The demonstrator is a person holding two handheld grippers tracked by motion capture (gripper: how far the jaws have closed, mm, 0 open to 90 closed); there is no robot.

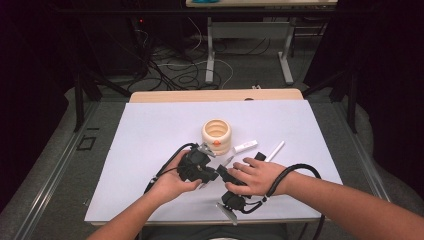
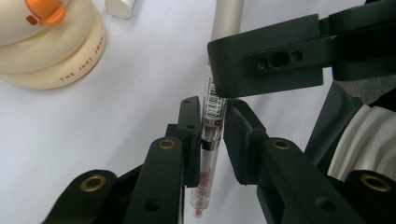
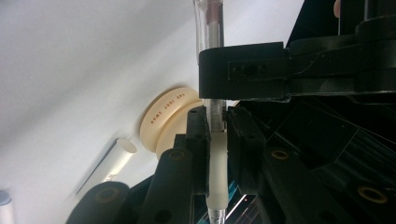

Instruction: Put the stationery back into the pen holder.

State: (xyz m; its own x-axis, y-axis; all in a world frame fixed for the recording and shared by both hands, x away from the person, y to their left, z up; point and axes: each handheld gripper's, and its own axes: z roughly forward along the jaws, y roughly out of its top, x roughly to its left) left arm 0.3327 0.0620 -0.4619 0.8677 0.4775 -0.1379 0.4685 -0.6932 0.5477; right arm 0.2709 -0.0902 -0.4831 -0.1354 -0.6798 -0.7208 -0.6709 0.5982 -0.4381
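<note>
high view: both hands meet near the front middle of the white table point(image 1: 150, 130), just in front of a cream ribbed round holder with an orange duck bill point(image 1: 216, 135).
left gripper point(image 2: 208, 135): black jaws pinching the clear-barrelled pen with a barcode label point(image 2: 214, 105); pads press on the transparent section, where a dark red refill shows through.
right gripper point(image 3: 217, 135): black jaws pressed onto the same pen, on its opaque white section point(image 3: 217, 172); clear barrel runs on upward past the other gripper's jaw.
pen position: held off the table surface between the two grippers, each clamping a different part along its length; grippers almost touching each other.
left hand point(image 1: 172, 182): wrapped around the left gripper body, cable trailing toward the table's front left.
right hand point(image 1: 260, 175): laid over the right gripper, cable looped round the wrist.
cream holder: printed lettering on its lower ring, readable in the left gripper view point(image 2: 51, 56); stands just beyond the grippers.
other items: white cap-like tube point(image 1: 246, 146) and slim white stick point(image 1: 275, 150) lie on the table to the right of the holder, apart from the grippers.
</note>
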